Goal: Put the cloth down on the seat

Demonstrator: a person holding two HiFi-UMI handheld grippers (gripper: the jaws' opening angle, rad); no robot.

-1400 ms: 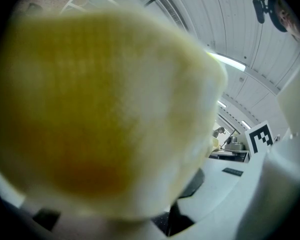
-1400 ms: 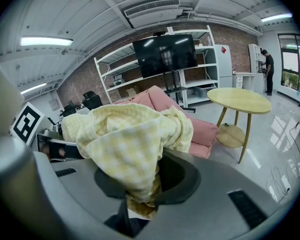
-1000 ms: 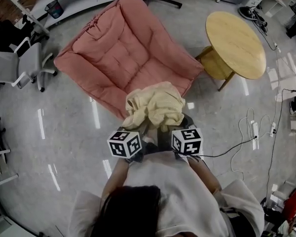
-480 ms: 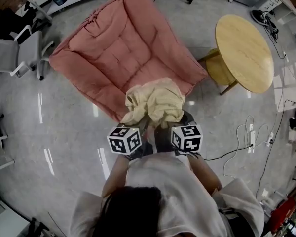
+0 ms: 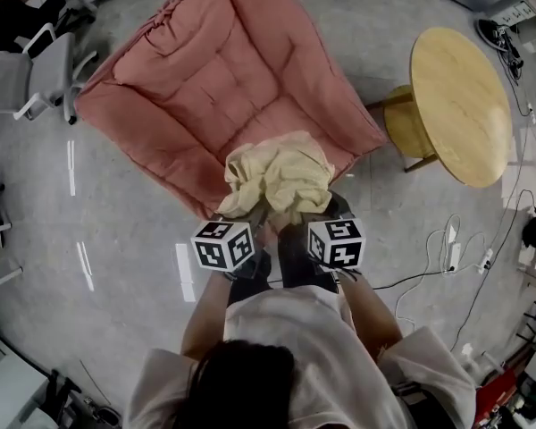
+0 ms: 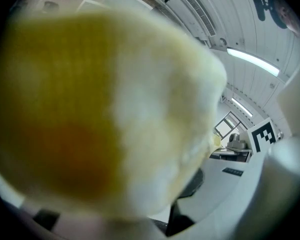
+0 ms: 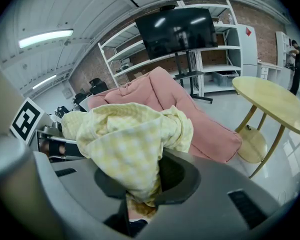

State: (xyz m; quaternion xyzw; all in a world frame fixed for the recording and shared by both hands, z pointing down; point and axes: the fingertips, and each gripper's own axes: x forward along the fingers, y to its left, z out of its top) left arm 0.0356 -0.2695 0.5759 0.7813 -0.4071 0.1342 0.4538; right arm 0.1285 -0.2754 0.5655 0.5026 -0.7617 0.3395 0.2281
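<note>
A pale yellow checked cloth (image 5: pixel 280 179) hangs bunched between my two grippers, over the near edge of the pink cushioned seat (image 5: pixel 216 83). My left gripper (image 5: pixel 253 214) is shut on the cloth's left side; in the left gripper view the blurred cloth (image 6: pixel 105 114) fills nearly the whole picture. My right gripper (image 5: pixel 297 216) is shut on its right side; in the right gripper view the cloth (image 7: pixel 132 139) drapes over the jaws, with the pink seat (image 7: pixel 185 101) behind it. Both gripper tips are hidden under the fabric.
A round wooden side table (image 5: pixel 460 105) stands to the right of the seat. Grey office chairs (image 5: pixel 31 74) stand at the left. Cables (image 5: pixel 447 239) lie on the grey floor at the right. A TV on a stand (image 7: pixel 177 31) and shelving are beyond the seat.
Both grippers have carried the cloth forward and lower, so it now hangs over the seat's near edge. The seat and table sit closer in the head view.
</note>
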